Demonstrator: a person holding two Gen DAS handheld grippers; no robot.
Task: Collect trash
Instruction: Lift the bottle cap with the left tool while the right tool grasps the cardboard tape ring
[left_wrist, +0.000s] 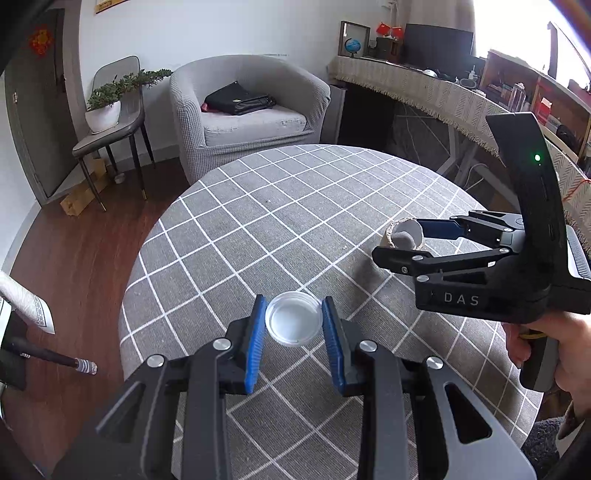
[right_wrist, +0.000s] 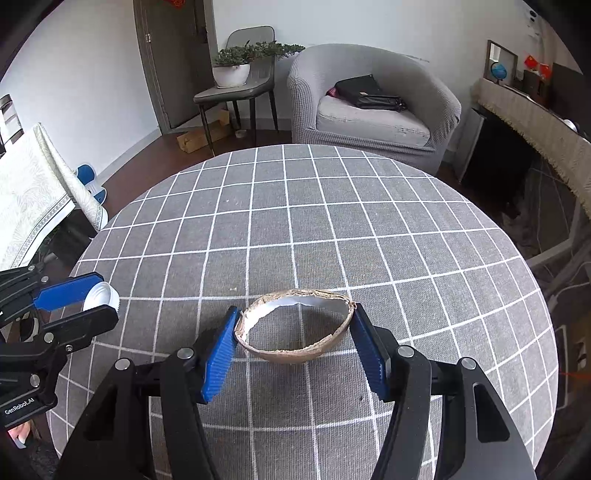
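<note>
Left gripper (left_wrist: 293, 325) pointing forward and a bit down, blue pads (left_wrist: 256, 343) pinched in from both sides on a white plastic lid (left_wrist: 293, 322), fingers angled toward each other at the tips. Right gripper (right_wrist: 294, 328) off to the right and further out, spread wider, pads (right_wrist: 218, 360) pressing the two ends of a torn cardboard ring (right_wrist: 295, 325) and squashing it a little oval. Right hand (left_wrist: 546, 347) wrapped round the handle, seen from the left camera. Both grippers roughly level, well apart, not touching each other.
</note>
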